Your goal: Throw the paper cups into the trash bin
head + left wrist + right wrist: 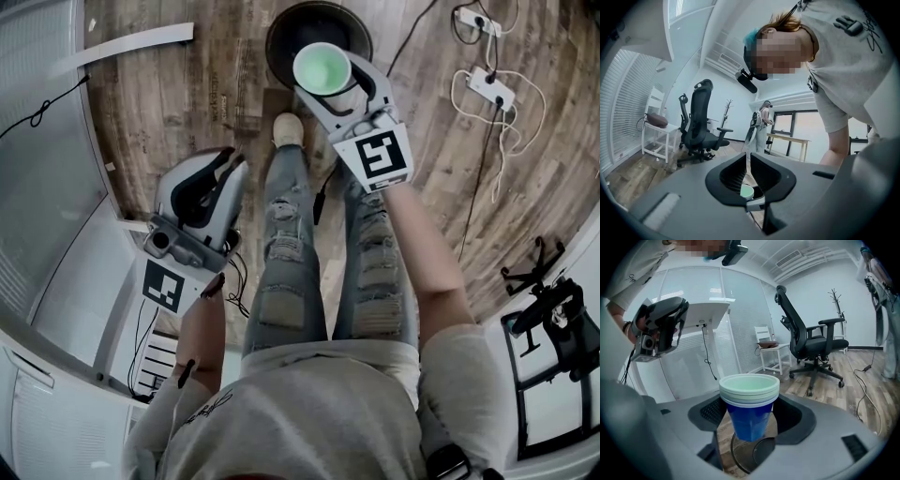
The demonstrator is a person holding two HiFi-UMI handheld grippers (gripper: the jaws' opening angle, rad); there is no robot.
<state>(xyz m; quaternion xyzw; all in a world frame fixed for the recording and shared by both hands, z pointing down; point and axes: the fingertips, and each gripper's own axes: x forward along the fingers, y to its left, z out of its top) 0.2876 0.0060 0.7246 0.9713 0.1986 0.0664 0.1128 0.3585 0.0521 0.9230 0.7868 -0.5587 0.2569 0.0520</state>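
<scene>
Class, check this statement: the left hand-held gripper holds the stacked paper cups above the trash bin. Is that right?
Not quite. The right hand-held gripper holds the stacked paper cups above the trash bin, as the right gripper view shows.

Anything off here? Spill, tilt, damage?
Nothing stands out. The nested paper cups sit upright in the right hand-held gripper, above the trash bin, with no spill or crushing visible. The left hand-held gripper is empty, jaws all but closed. A power strip lies on the floor, apart from the bin.
</scene>
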